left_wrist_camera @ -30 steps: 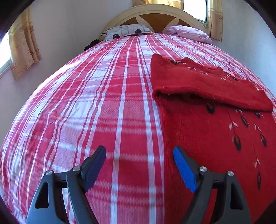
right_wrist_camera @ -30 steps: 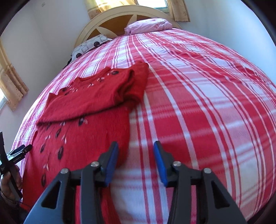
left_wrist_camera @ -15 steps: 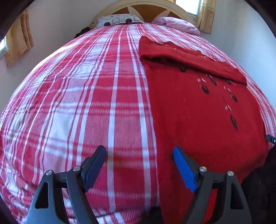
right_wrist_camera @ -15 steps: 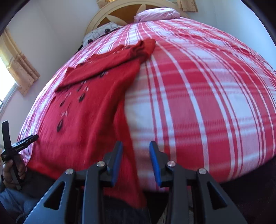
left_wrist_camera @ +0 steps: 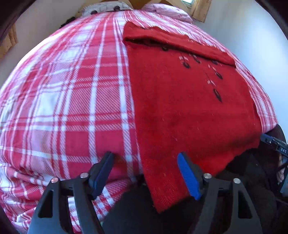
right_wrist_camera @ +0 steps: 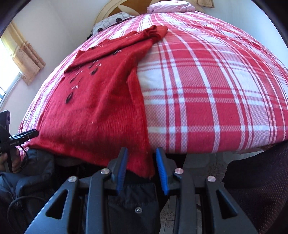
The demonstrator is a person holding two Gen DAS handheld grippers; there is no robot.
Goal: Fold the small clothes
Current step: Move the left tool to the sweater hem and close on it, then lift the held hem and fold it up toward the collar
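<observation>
Both tongs stand apart, unclamped: right gripper [right_wrist_camera: 141, 168] narrowly straddles the red sweater's [right_wrist_camera: 100, 108] near hem corner; left gripper [left_wrist_camera: 145, 172], closing, straddles the opposite corner.

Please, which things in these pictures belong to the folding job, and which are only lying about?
Part of the job:
- red sweater, its far part already folded over
- left gripper
- right gripper, jaws either side of the sweater's hanging corner

Only lying about:
- plaid bedspread
- pink pillow
- patterned pillow
- curtain
</observation>
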